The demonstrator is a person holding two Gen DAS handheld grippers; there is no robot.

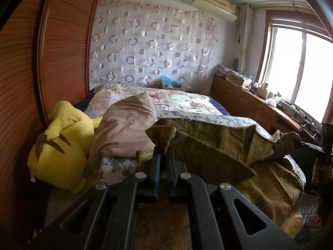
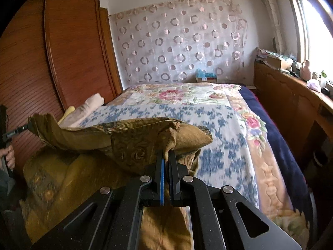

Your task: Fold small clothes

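An olive-gold patterned garment (image 1: 218,145) hangs stretched between both grippers over the near end of the bed. My left gripper (image 1: 164,149) is shut on one corner of it, the cloth bunched above the black fingers. My right gripper (image 2: 166,153) is shut on the other corner of the garment (image 2: 133,139). In the right wrist view the left gripper (image 2: 18,132) shows at the far left, held by a hand (image 2: 8,156). In the left wrist view the right gripper (image 1: 324,143) sits at the far right edge. The garment's lower part drapes down below both grippers.
The bed (image 2: 208,108) carries a floral quilt. A yellow plush toy (image 1: 60,145) and a beige pillow (image 1: 127,127) lie at its left, by a wooden wardrobe (image 1: 62,52). A cluttered wooden cabinet (image 2: 291,104) runs under the window on the right.
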